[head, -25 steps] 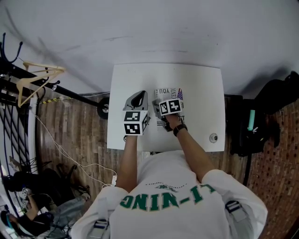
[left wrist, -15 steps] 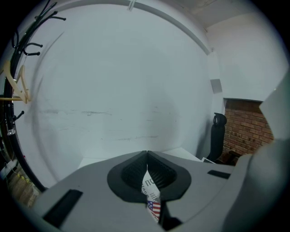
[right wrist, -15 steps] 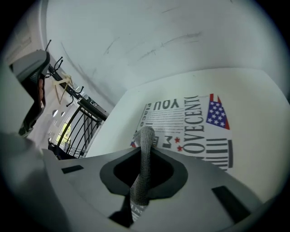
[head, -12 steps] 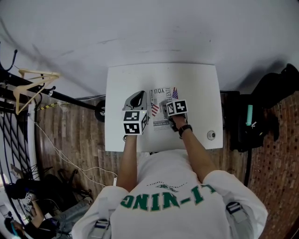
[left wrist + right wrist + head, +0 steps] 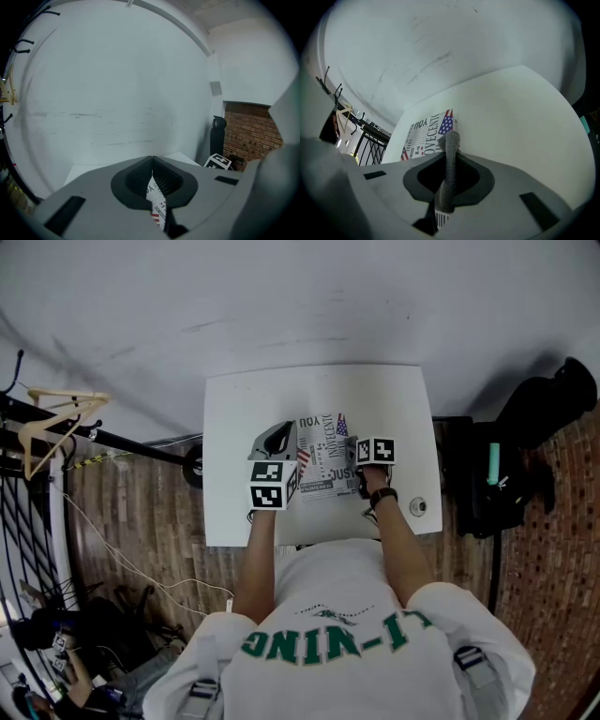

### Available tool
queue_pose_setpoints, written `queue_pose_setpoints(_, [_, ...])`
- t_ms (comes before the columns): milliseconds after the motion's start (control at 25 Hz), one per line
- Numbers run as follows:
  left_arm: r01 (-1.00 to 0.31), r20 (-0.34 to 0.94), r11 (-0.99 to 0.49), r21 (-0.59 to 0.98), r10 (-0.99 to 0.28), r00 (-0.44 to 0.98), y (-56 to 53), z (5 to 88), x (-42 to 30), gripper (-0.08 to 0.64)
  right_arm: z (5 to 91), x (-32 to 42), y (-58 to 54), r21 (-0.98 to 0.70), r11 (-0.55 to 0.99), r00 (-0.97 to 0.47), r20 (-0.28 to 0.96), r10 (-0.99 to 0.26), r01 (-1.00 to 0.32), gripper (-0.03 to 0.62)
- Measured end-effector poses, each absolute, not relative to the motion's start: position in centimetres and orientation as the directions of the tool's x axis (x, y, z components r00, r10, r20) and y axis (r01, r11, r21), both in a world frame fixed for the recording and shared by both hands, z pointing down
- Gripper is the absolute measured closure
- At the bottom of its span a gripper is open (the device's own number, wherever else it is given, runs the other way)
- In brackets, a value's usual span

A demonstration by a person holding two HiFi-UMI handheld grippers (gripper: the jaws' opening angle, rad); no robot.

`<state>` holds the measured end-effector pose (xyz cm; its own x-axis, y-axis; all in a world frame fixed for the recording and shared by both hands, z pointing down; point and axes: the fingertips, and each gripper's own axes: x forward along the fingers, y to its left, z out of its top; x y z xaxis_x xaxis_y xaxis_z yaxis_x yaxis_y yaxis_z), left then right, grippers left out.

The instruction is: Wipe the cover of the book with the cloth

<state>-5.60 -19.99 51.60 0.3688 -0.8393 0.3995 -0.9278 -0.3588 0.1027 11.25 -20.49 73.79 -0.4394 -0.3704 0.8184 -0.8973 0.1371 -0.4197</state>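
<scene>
My left gripper is closed on the left edge of the book, steadying it. My right gripper, at the book's right edge, clamps the grey cloth to wipe the cover.

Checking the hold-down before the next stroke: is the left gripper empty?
No, the left gripper is shut on the book, whose print shows between its fingers.

Soft, even indoor light; the white table is bright without glare; print on the book is legible; both gripper views bulge fisheye, dark-cornered, blurred near the lens.
</scene>
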Motion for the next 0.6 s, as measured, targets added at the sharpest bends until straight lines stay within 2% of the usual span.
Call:
queue_pose_setpoints(200, [-0.939, 0.406, -0.326, 0.105, -0.848, 0.34, -19.4, 51.9, -7.4, 0.545, 73.4, 10.1, -20.6, -0.374, 0.17, -0.411, 0.834, -0.369, -0.912, 0.545])
queue_pose_setpoints(600, [-0.965, 0.416, -0.243, 0.102, -0.87, 0.263, -17.8, 52.2, -11.2, 0.546, 72.0, -4.7, -16.1, -0.528, 0.443, -0.65, 0.737, -0.185, -0.725, 0.545])
